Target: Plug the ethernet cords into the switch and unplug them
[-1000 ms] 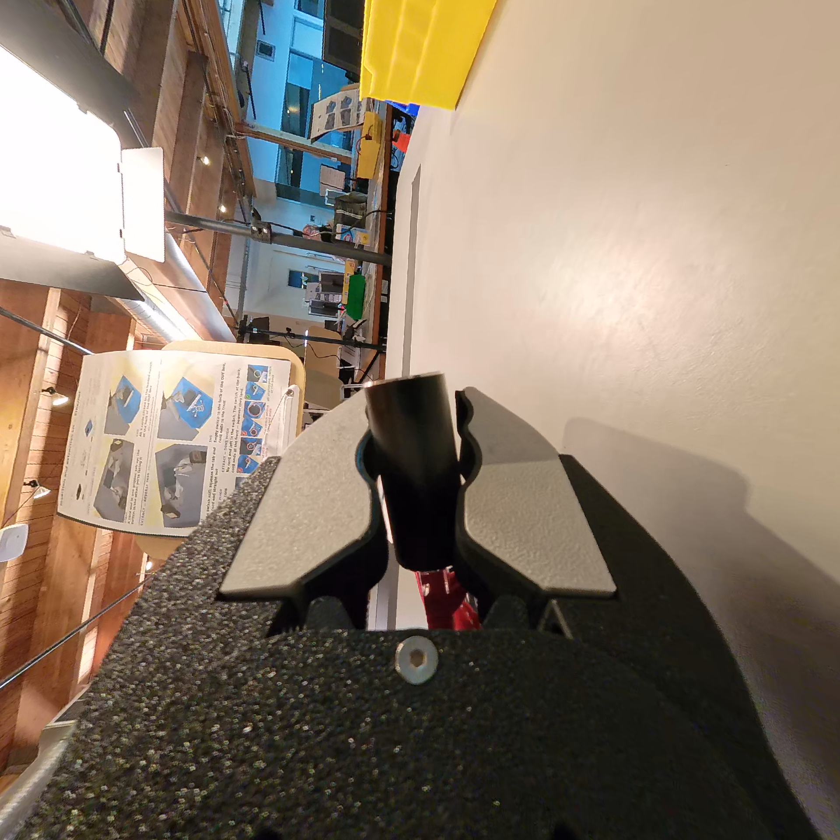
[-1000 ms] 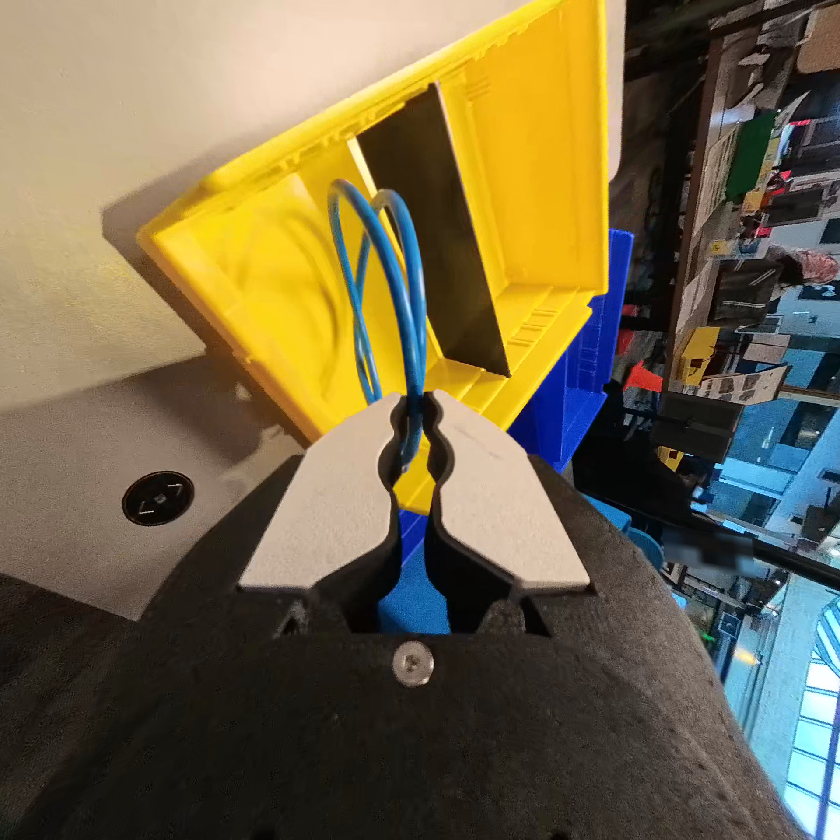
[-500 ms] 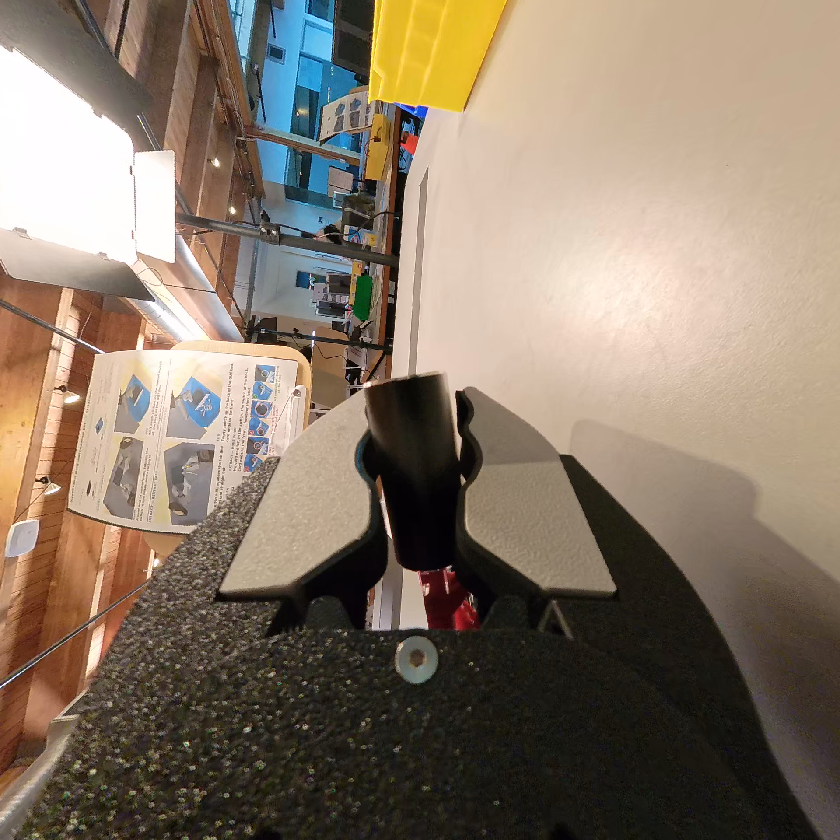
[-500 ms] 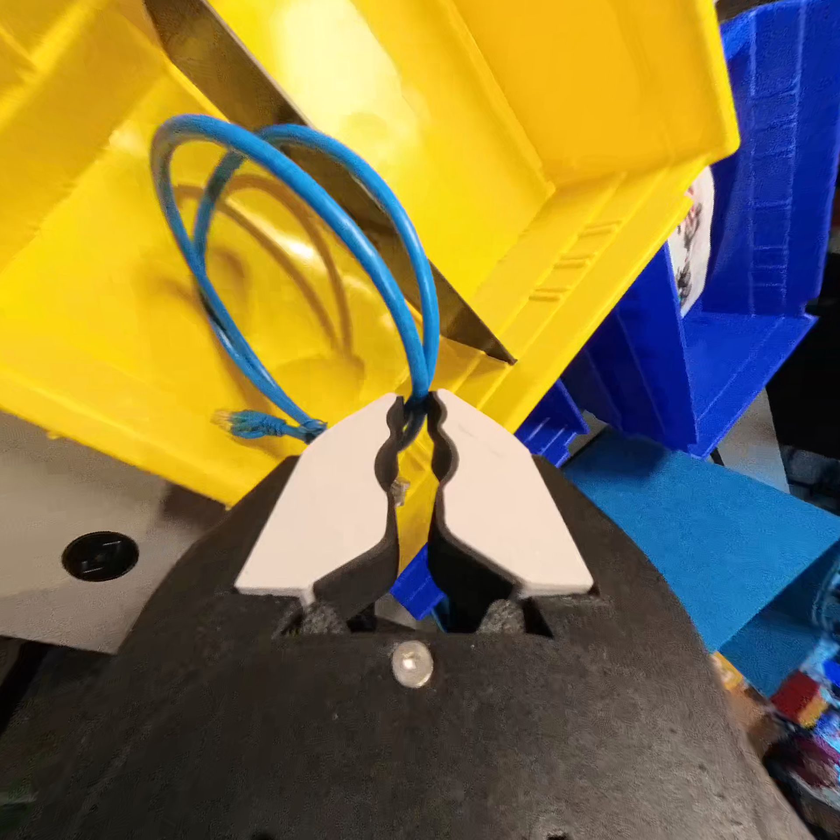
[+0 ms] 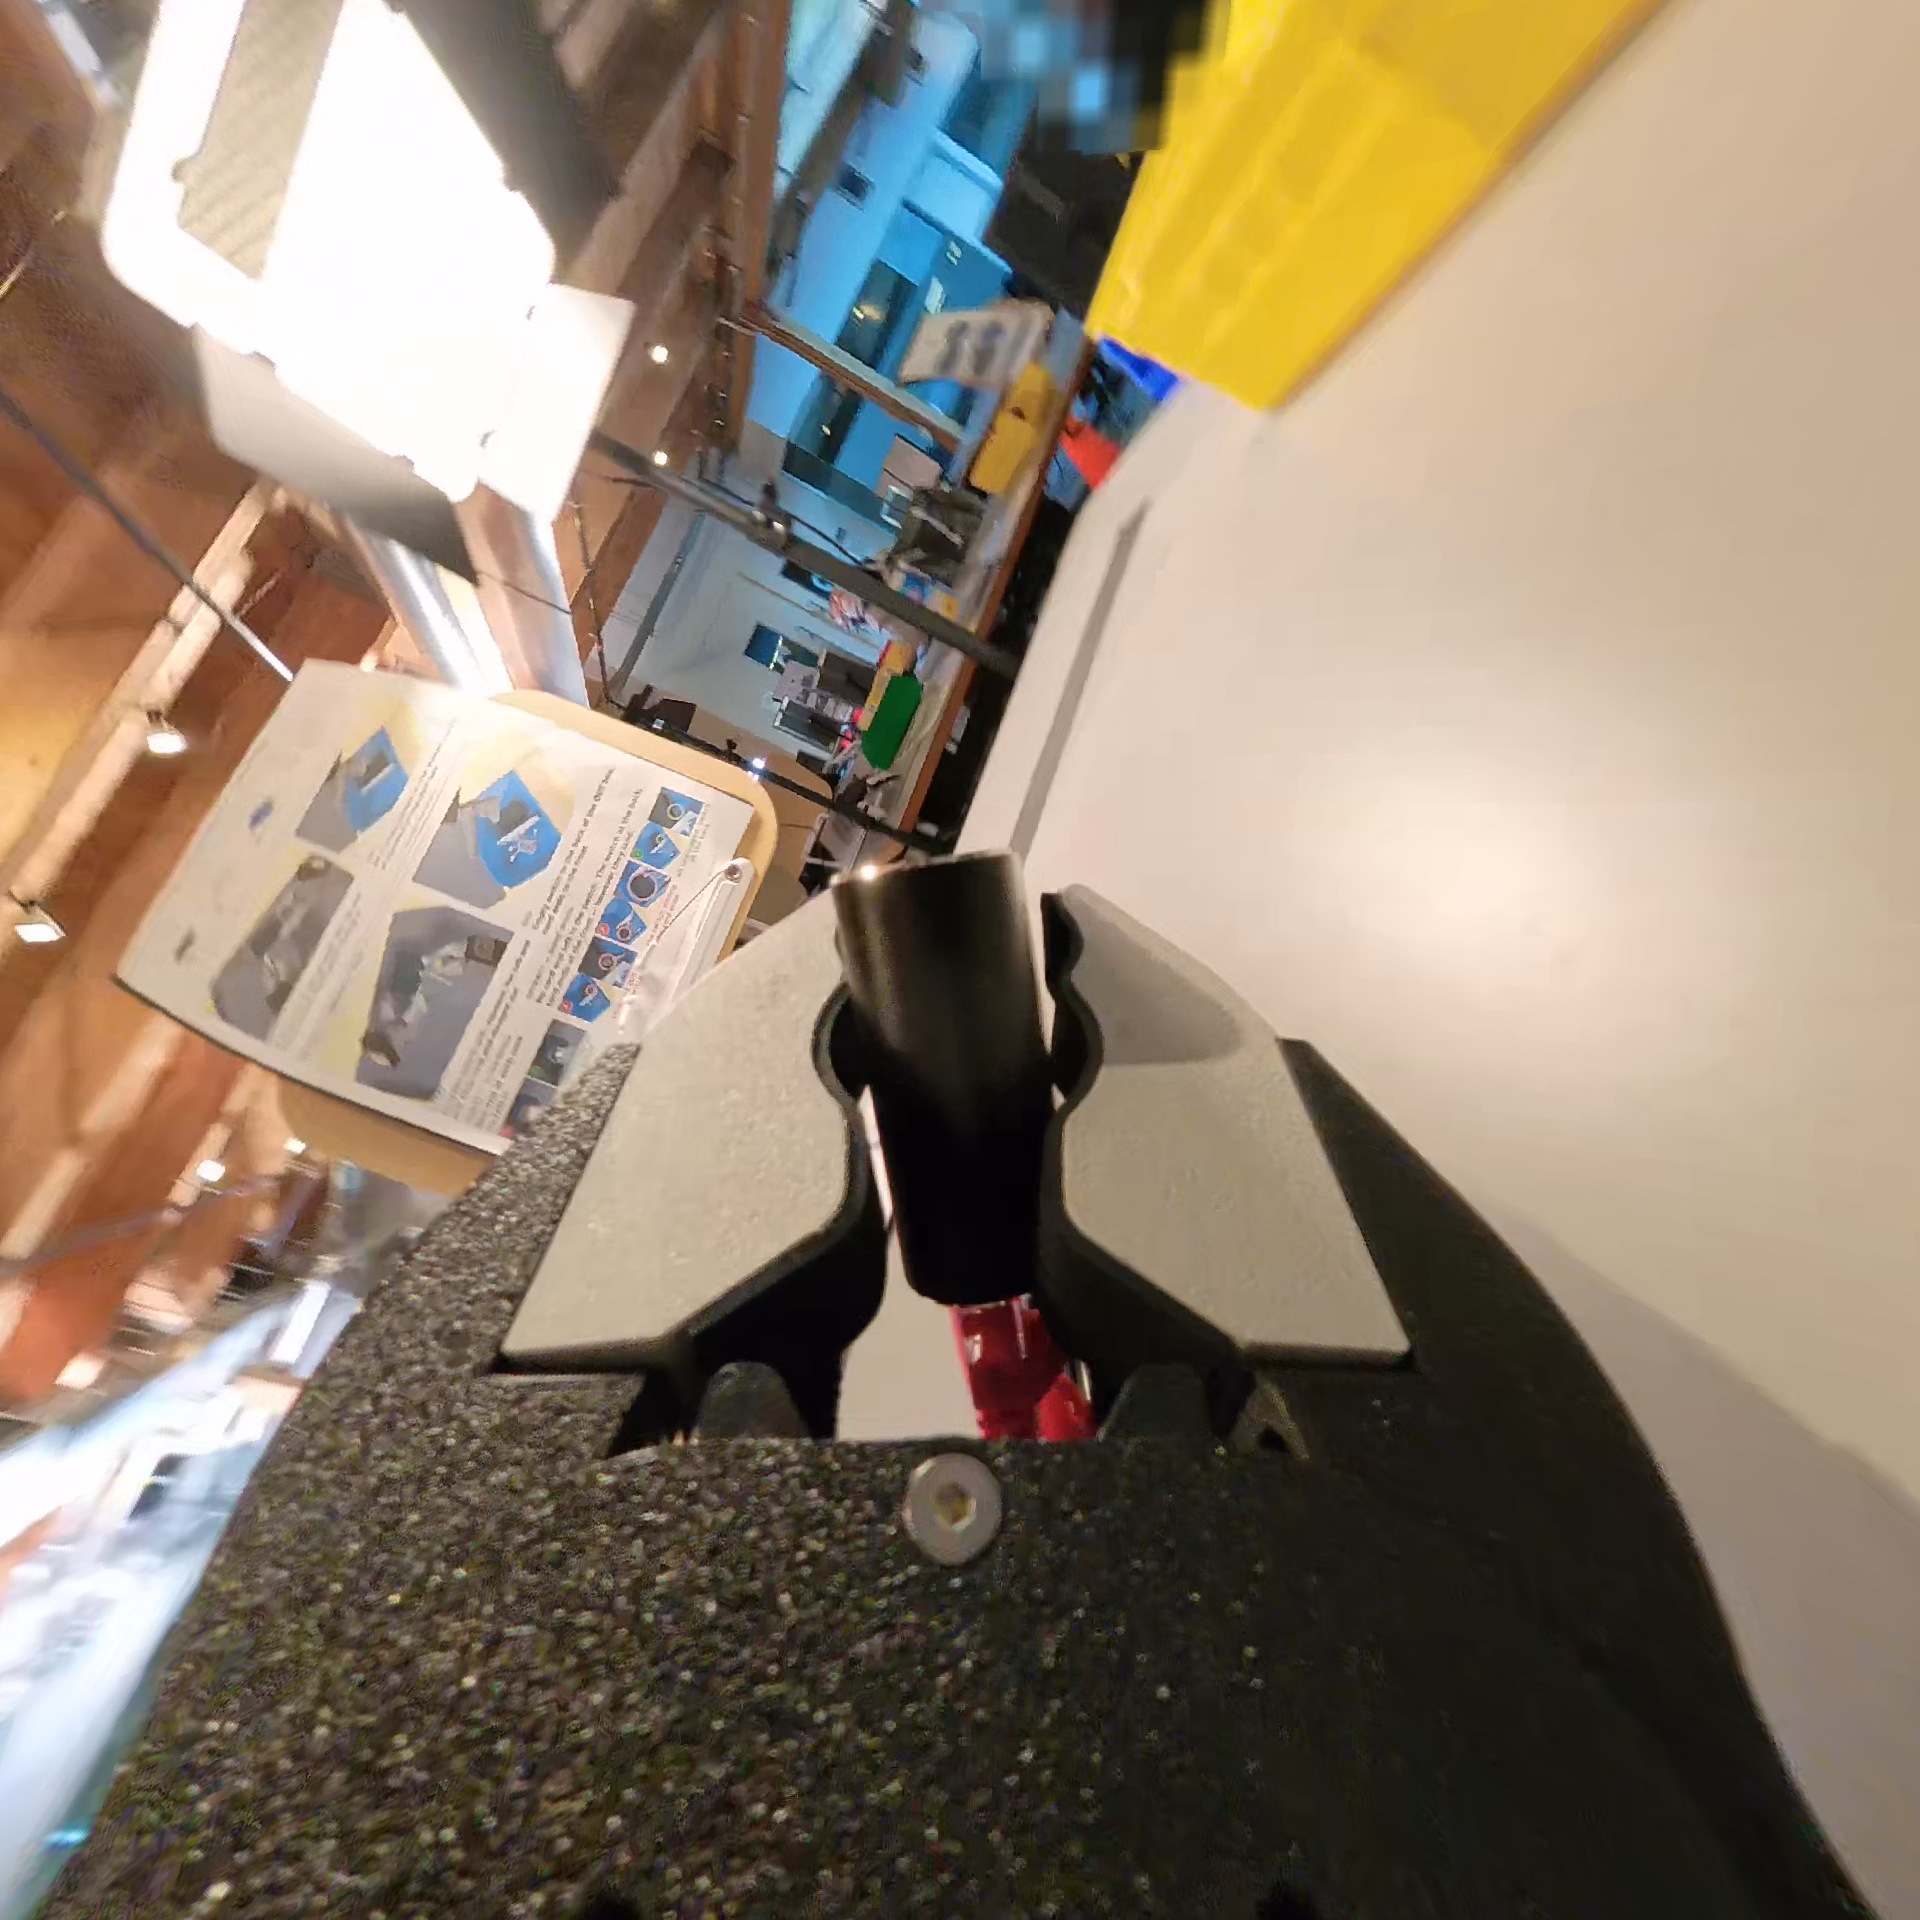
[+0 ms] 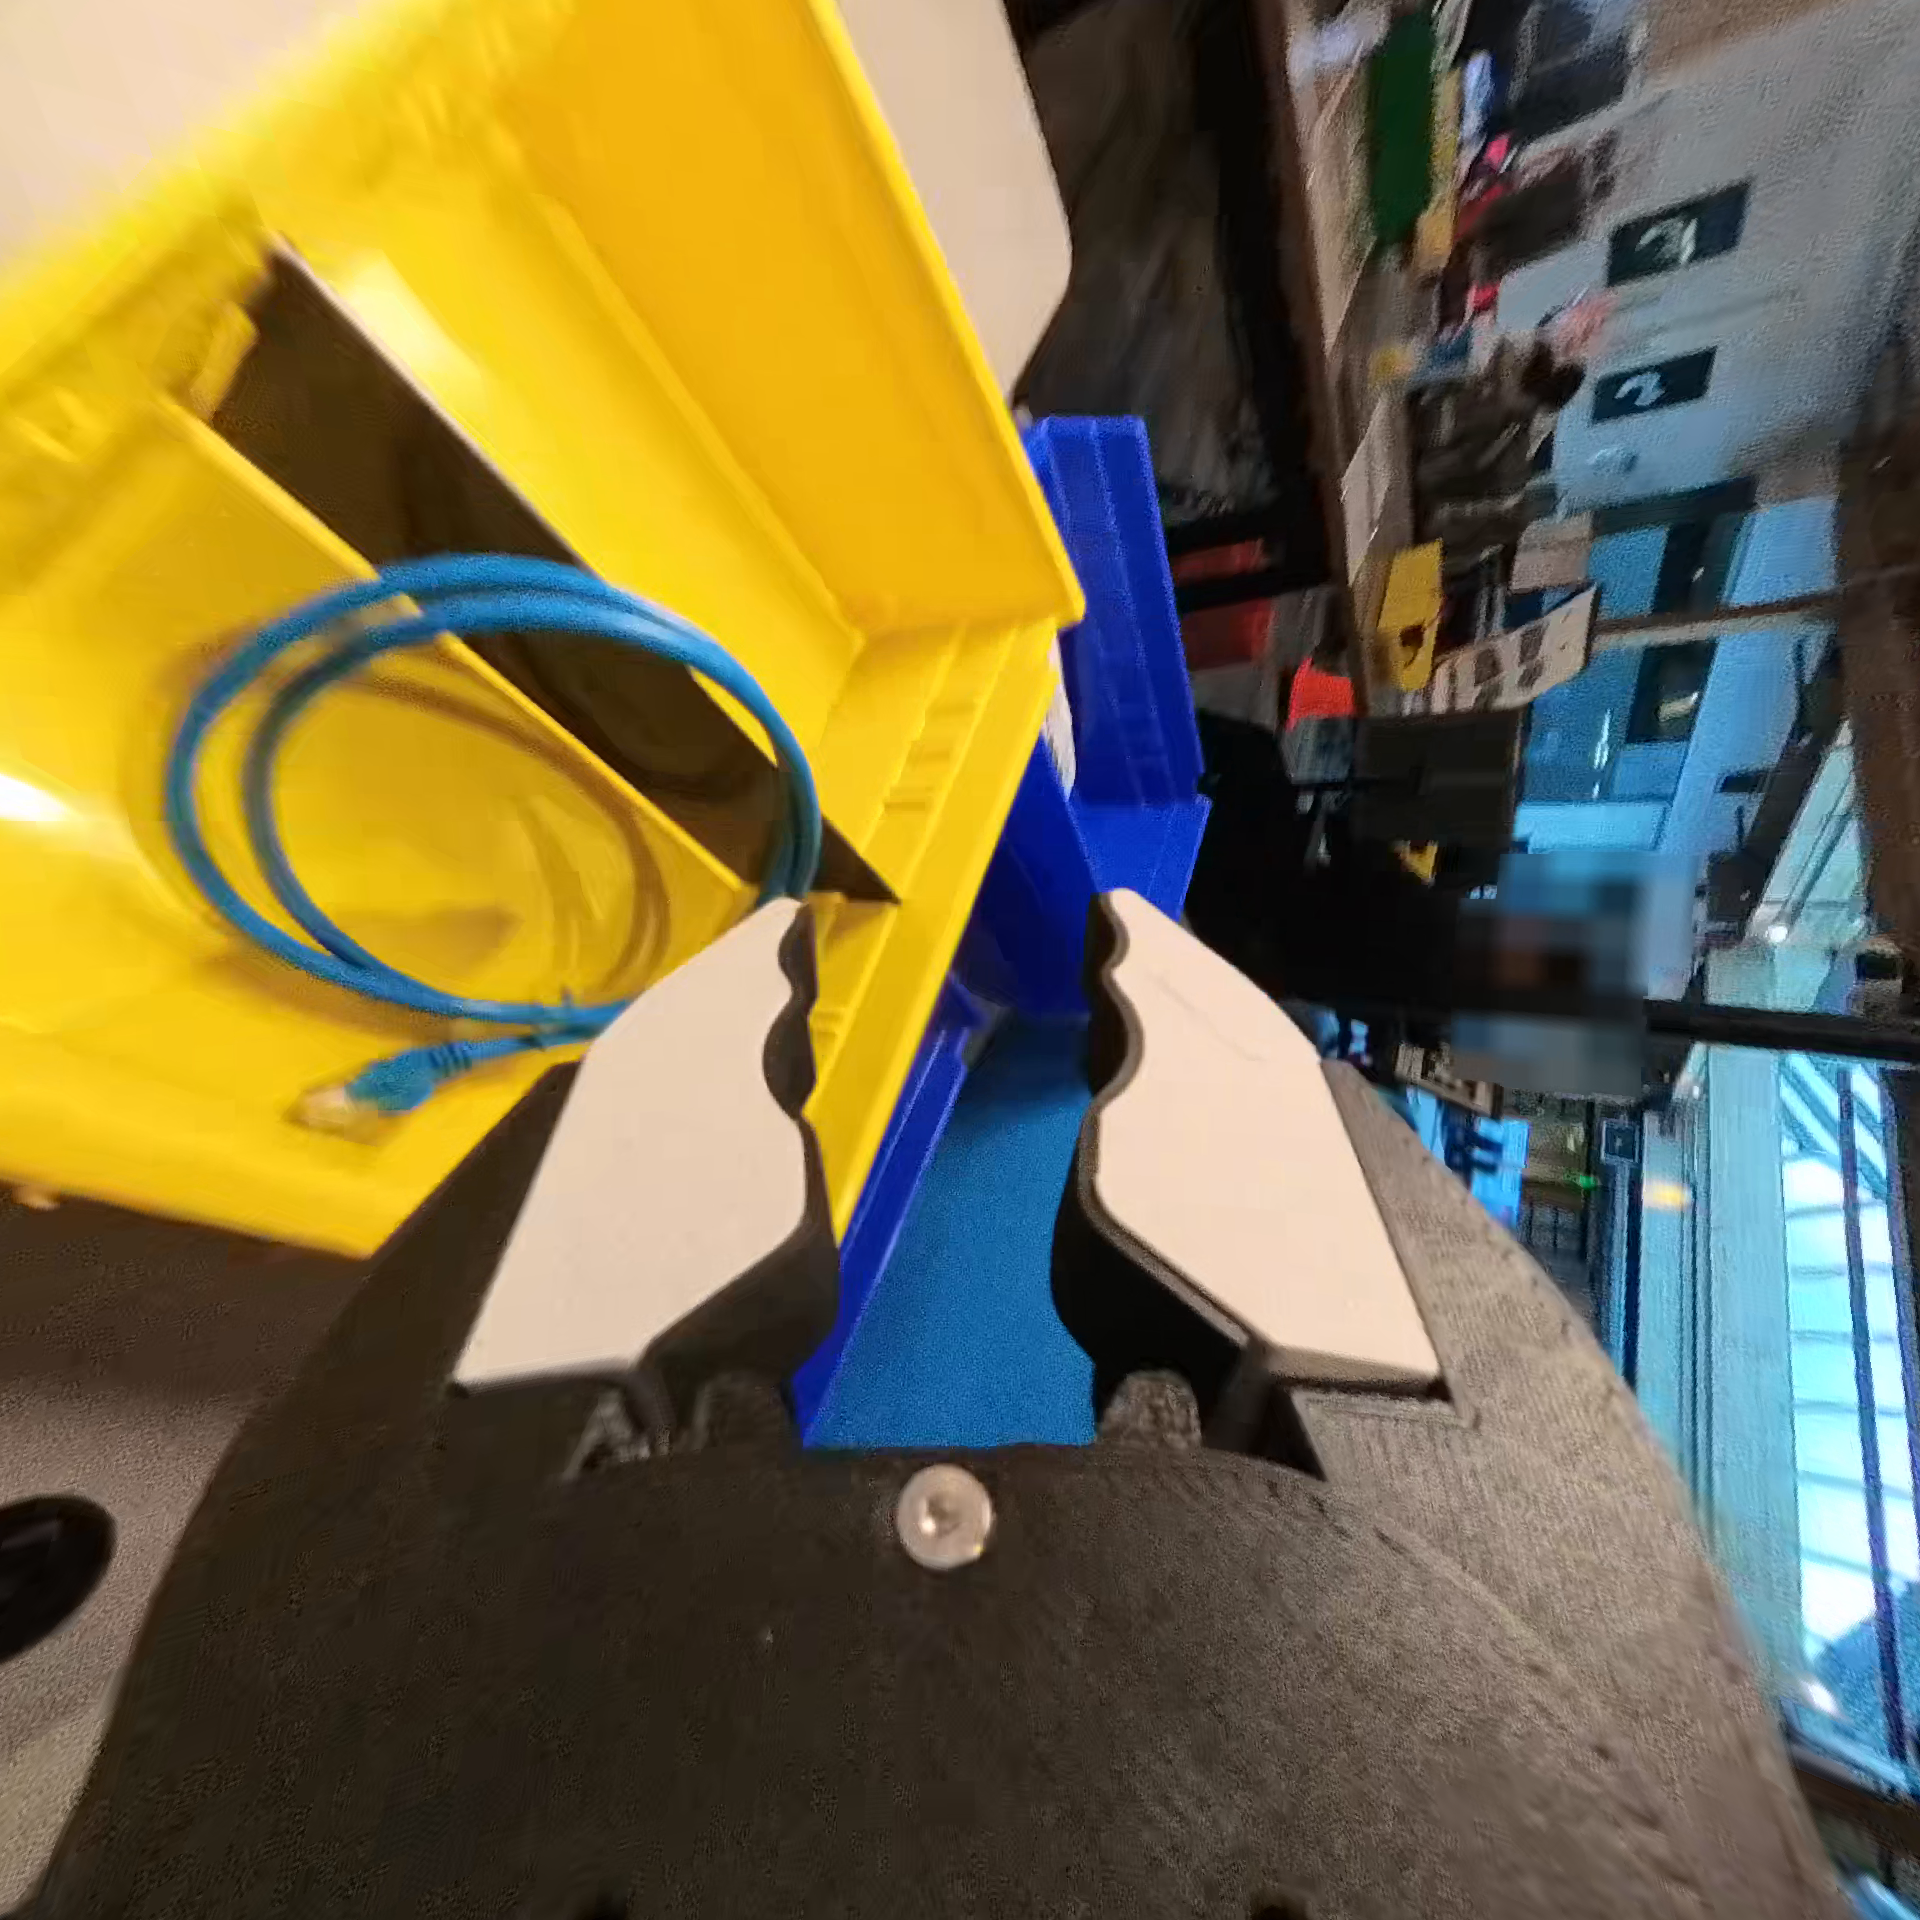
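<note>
My left gripper [image 5: 940, 914] is shut on a black switch [image 5: 951, 1049], seen end-on and standing up between the two pads, held beside the white table [image 5: 1507, 831]. My right gripper [image 6: 951, 909] is open and empty, over the near wall of a yellow bin [image 6: 727, 312]. A blue ethernet cord [image 6: 499, 582] lies coiled inside that bin, left of my left finger [image 6: 665, 1143], with its clear plug [image 6: 395, 1081] free at the bottom. No pad touches the cord.
A black divider [image 6: 468, 520] splits the yellow bin. Blue bins [image 6: 1122, 623] stand right of it, above a blue mat [image 6: 966, 1299]. A round black grommet [image 6: 42, 1579] sits in the table. The yellow bin [image 5: 1299, 208] and an instruction sheet [image 5: 416, 914] show in the left wrist view. To reach the round black grommet [image 6: 42, 1579] in a straight line is about 20 cm for my right fingers, about 50 cm for my left.
My right gripper held the blue cord over the yellow bin, then opened; the cord dropped into the bin. My left gripper tilted a little, the black switch unmoved in it.
</note>
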`<state>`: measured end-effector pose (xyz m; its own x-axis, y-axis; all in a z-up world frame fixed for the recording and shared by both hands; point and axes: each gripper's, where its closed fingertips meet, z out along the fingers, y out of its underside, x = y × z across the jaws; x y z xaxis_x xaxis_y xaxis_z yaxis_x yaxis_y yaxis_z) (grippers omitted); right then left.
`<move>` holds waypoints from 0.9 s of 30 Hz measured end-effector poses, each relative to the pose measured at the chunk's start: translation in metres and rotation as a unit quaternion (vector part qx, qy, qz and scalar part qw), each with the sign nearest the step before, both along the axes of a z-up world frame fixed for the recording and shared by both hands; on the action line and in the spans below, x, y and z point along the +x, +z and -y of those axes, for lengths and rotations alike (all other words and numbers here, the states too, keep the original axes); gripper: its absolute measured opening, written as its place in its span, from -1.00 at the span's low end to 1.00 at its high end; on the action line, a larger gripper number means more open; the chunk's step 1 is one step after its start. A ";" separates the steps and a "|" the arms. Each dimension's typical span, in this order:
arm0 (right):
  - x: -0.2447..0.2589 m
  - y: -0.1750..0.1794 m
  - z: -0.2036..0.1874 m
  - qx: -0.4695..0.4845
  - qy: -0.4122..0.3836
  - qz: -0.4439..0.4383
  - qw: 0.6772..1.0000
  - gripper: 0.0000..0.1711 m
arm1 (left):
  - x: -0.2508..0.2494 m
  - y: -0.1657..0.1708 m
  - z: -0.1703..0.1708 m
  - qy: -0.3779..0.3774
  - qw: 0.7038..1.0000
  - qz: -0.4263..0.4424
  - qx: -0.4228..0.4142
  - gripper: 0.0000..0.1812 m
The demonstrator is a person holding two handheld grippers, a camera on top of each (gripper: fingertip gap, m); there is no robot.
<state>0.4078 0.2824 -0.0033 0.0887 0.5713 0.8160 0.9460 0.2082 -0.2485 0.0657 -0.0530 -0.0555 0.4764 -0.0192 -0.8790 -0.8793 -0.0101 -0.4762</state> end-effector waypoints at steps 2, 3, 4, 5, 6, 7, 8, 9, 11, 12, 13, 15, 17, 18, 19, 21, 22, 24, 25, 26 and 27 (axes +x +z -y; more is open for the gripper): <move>-0.043 0.014 0.043 0.008 0.082 -0.058 0.995 -0.49 | -0.004 0.018 0.005 -0.020 0.996 0.084 0.032 -0.67; -0.069 0.017 0.070 0.000 0.133 -0.086 0.987 -0.53 | -0.006 0.026 0.008 -0.036 0.990 0.129 0.045 -0.67; -0.096 0.018 0.098 -0.013 0.188 -0.110 0.976 -0.56 | -0.008 0.034 0.012 -0.053 0.982 0.172 0.058 -0.67; -0.123 0.017 0.127 -0.030 0.240 -0.130 0.961 -0.58 | -0.011 0.042 0.016 -0.072 0.972 0.211 0.072 -0.67; -0.151 0.016 0.154 -0.049 0.287 -0.149 0.945 -0.60 | -0.013 0.049 0.022 -0.091 0.961 0.246 0.086 -0.67; -0.177 0.014 0.179 -0.068 0.325 -0.164 0.929 -0.61 | -0.015 0.056 0.027 -0.114 0.949 0.278 0.097 -0.68; -0.203 0.011 0.202 -0.086 0.358 -0.174 0.913 -0.61 | -0.017 0.061 0.032 -0.138 0.935 0.309 0.104 -0.68; -0.228 0.007 0.225 -0.106 0.389 -0.179 0.897 -0.61 | -0.019 0.065 0.036 -0.163 0.920 0.340 0.106 -0.68; -0.273 0.002 0.270 -0.139 0.450 -0.194 0.861 -0.60 | -0.019 0.071 0.043 -0.218 0.884 0.400 0.101 -0.68; -0.292 0.001 0.292 -0.155 0.479 -0.208 0.839 -0.60 | -0.020 0.073 0.045 -0.239 0.867 0.426 0.099 -0.68; -0.307 0.001 0.311 -0.174 0.499 -0.223 0.819 -0.60 | -0.020 0.076 0.048 -0.258 0.849 0.449 0.101 -0.68; -0.327 -0.006 0.341 -0.223 0.513 -0.244 0.792 -0.58 | -0.021 0.080 0.051 -0.291 0.817 0.488 0.101 -0.68; -0.331 -0.015 0.362 -0.265 0.519 -0.262 0.770 -0.57 | -0.021 0.083 0.053 -0.308 0.796 0.510 0.103 -0.69; -0.332 -0.017 0.370 -0.287 0.514 -0.279 0.759 -0.55 | -0.021 0.084 0.054 -0.315 0.789 0.517 0.104 -0.68; -0.332 -0.019 0.377 -0.309 0.507 -0.296 0.748 -0.55 | -0.020 0.085 0.054 -0.321 0.784 0.522 0.106 -0.68; -0.333 -0.022 0.386 -0.324 0.491 -0.325 0.740 -0.53 | -0.018 0.085 0.055 -0.328 0.775 0.529 0.110 -0.68; -0.334 -0.023 0.387 -0.312 0.484 -0.337 0.745 -0.52 | -0.017 0.085 0.055 -0.332 0.772 0.531 0.111 -0.68; -0.336 -0.022 0.390 -0.295 0.473 -0.359 0.749 -0.53 | -0.014 0.086 0.056 -0.340 0.768 0.530 0.114 -0.68; -0.335 -0.021 0.394 -0.302 0.472 -0.367 0.743 -0.54 | -0.012 0.086 0.056 -0.343 0.766 0.530 0.118 -0.68; -0.335 -0.020 0.399 -0.309 0.471 -0.373 0.737 -0.54 | -0.011 0.087 0.057 -0.348 0.764 0.530 0.121 -0.68; -0.335 -0.019 0.400 -0.309 0.466 -0.378 0.738 -0.54 | -0.009 0.087 0.058 -0.355 0.761 0.529 0.124 -0.68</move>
